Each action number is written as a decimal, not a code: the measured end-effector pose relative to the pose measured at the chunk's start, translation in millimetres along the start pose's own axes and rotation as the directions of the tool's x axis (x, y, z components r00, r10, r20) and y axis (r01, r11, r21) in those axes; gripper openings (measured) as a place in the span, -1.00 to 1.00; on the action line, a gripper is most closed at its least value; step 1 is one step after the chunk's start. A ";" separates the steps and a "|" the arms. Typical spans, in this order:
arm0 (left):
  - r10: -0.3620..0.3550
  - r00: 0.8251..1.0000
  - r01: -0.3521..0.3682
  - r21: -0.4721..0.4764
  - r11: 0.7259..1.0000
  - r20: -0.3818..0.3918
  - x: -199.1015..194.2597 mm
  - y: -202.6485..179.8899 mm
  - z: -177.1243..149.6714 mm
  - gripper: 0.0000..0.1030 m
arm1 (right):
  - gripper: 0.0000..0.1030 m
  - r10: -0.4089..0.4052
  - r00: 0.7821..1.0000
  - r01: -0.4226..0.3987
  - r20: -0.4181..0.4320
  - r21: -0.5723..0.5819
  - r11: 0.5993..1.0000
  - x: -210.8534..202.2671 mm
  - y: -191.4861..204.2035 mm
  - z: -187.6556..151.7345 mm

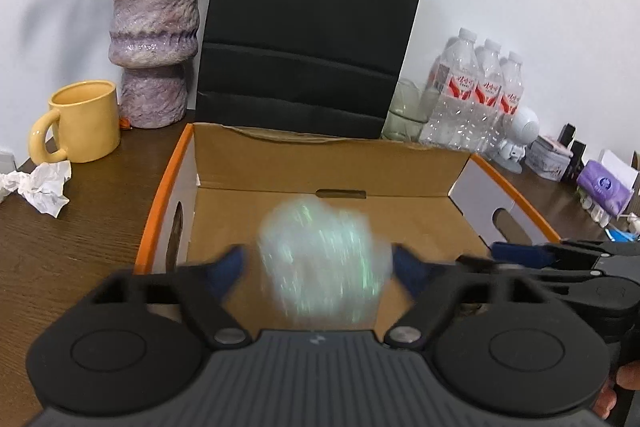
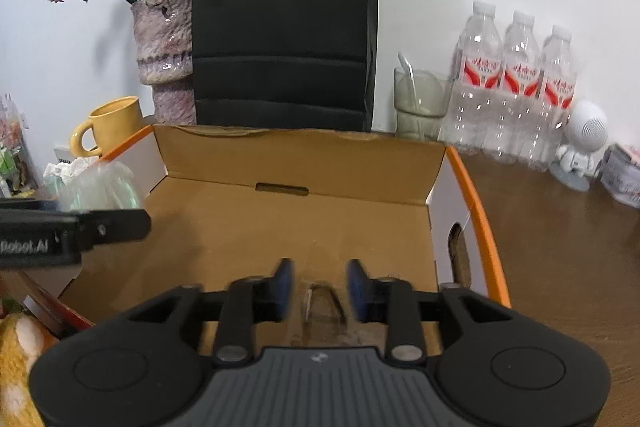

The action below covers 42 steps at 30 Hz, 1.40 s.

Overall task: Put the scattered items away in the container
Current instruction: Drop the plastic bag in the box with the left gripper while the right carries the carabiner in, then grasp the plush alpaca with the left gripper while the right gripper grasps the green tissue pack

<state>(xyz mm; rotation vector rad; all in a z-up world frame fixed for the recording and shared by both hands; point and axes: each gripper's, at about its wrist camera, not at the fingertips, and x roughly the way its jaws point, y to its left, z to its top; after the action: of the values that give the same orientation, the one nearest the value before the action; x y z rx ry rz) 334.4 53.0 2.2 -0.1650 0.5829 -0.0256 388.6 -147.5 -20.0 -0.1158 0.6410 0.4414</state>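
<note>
An open cardboard box (image 1: 224,163) with orange edges sits in front of both grippers; it also shows in the right wrist view (image 2: 304,151). My left gripper (image 1: 320,267) is over the box with its jaws spread wide, and a blurred pale green crinkly packet (image 1: 324,259) is between the fingers, seemingly loose. The packet (image 2: 100,187) and the left gripper show at the left of the right wrist view. My right gripper (image 2: 320,287) is open and empty, low inside the box. A crumpled white tissue (image 1: 38,187) lies on the table left of the box.
A yellow mug (image 1: 80,123), a purple vase (image 1: 154,43) with dried flowers, a black paper bag (image 1: 308,27), a glass (image 2: 418,103), water bottles (image 2: 516,87) and a white figurine (image 2: 580,143) stand behind the box. An orange plush (image 2: 16,355) is at bottom left.
</note>
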 end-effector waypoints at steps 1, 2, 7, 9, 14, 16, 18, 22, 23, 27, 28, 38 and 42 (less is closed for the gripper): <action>0.015 1.000 -0.015 0.008 1.000 0.007 -0.7 -2.2 0.1 1.00 | 0.71 0.000 1.000 0.000 0.001 -0.004 1.000 -1.3 1.1 -0.1; 0.026 0.999 -0.027 0.022 0.999 0.018 -2.5 -3.9 0.5 1.00 | 0.91 -0.002 1.000 0.002 0.009 -0.018 1.000 -3.4 3.5 -0.6; 0.039 0.999 -0.039 0.029 0.999 0.028 -9.5 -7.4 2.6 1.00 | 0.93 -0.017 1.000 0.017 0.011 -0.050 0.999 -13.1 12.6 2.7; 0.037 0.999 -0.037 0.021 0.999 0.026 -10.8 -7.0 3.3 1.00 | 0.94 -0.017 1.000 0.017 0.008 -0.053 0.998 -14.7 14.0 3.4; 0.046 0.998 -0.047 0.020 0.999 0.039 -16.6 -8.7 5.0 1.00 | 0.94 -0.022 1.000 0.022 0.007 -0.053 0.998 -18.0 14.2 4.9; 0.046 0.998 -0.047 0.013 0.999 0.047 -21.1 -8.8 5.7 1.00 | 0.94 -0.023 1.000 0.024 0.015 -0.044 0.999 -22.6 12.9 5.4; 0.048 0.997 -0.049 0.008 0.999 0.060 -29.1 -9.7 5.7 1.00 | 0.94 -0.052 0.998 0.054 0.044 -0.032 0.998 -32.6 12.4 5.4; 0.076 0.991 -0.080 0.035 0.996 0.112 -55.9 -15.1 -0.2 1.00 | 0.94 -0.078 0.990 0.083 0.114 -0.040 0.996 -65.3 14.4 1.1; 0.080 0.989 -0.087 0.046 0.995 0.127 -64.1 -16.5 -2.4 1.00 | 0.94 -0.071 0.990 0.076 0.122 -0.041 0.996 -74.3 14.5 -2.3; 0.077 0.985 -0.090 0.072 0.993 0.156 -96.5 -19.1 -17.8 1.00 | 0.95 -0.064 0.990 0.072 0.126 -0.055 0.996 -104.4 17.3 -23.1; 0.073 0.985 -0.086 0.078 0.993 0.156 -103.7 -19.2 -23.2 1.00 | 0.95 -0.062 0.990 0.069 0.124 -0.058 0.996 -111.5 18.6 -30.1; 0.042 0.996 -0.049 0.077 0.996 0.078 -145.9 -18.1 -88.8 1.00 | 0.97 -0.049 0.997 0.052 0.060 -0.050 0.997 -148.5 37.8 -103.0; 0.038 0.999 -0.042 0.095 0.995 0.039 -146.9 -21.6 -107.4 1.00 | 0.96 -0.052 0.998 0.053 0.024 -0.043 0.998 -150.9 43.8 -123.1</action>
<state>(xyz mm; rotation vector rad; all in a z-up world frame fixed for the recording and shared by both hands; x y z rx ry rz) 153.2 26.2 -2.4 -0.0606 0.5464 -0.0118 194.1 -192.1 -26.2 -0.1680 0.6053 0.4058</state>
